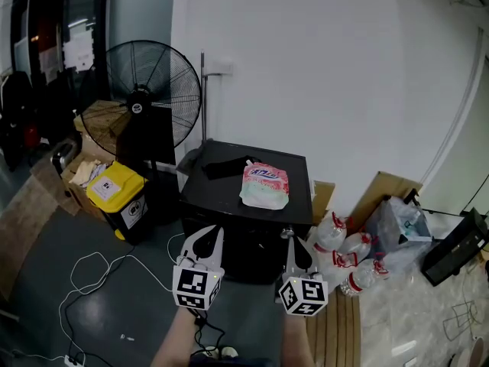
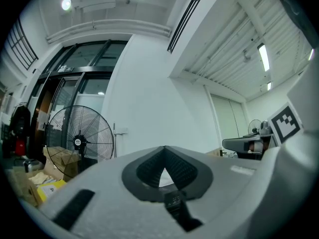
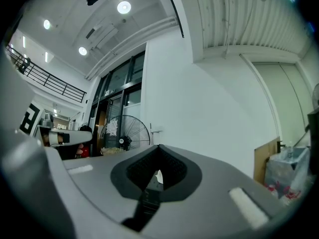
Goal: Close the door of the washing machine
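Observation:
The washing machine (image 1: 248, 228) is a low black cabinet against the white wall in the head view. A pink and white pouch (image 1: 264, 184) and a black cloth (image 1: 226, 167) lie on its top. Its front is dark, and I cannot make out the door. My left gripper (image 1: 205, 239) is held level in front of the machine's left side, and my right gripper (image 1: 295, 245) is at its front right corner. In the left gripper view the left gripper (image 2: 164, 148) has its jaws meeting at the tips with nothing between them. The right gripper (image 3: 158, 147) looks the same in its own view.
A black standing fan (image 1: 153, 90) and a yellow-lidded bin (image 1: 118, 193) stand left of the machine, with cardboard boxes (image 1: 99, 125) behind. Water bottles (image 1: 340, 254), bags and flat cardboard (image 1: 390, 189) crowd the right. White cables (image 1: 99, 274) lie on the grey floor.

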A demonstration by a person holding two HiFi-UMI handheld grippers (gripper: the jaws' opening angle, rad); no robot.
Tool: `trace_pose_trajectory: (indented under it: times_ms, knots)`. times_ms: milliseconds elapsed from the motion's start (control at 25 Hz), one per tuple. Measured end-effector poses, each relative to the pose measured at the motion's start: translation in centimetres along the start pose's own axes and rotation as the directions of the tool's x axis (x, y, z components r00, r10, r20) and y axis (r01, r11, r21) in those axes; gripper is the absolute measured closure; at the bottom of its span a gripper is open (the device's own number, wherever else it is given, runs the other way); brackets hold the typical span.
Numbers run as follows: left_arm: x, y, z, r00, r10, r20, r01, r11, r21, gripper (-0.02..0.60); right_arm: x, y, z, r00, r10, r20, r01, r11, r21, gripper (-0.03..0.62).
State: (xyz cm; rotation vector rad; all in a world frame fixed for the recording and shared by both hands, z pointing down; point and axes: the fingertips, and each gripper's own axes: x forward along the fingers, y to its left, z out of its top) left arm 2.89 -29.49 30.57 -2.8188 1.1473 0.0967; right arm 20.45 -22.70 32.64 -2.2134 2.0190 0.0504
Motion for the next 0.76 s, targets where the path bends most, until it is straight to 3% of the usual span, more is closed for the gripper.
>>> trace_pose_trajectory:
  times_ms: [760]
  knots:
    - [-0.08, -0.33, -0.81, 1.000, 0.004, -0.013, -0.004, 1.000, 0.000, 0.574, -0.29, -0.23, -0.77, 1.000, 0.002, -0.014, -0.002, 1.000, 0.001, 0.583]
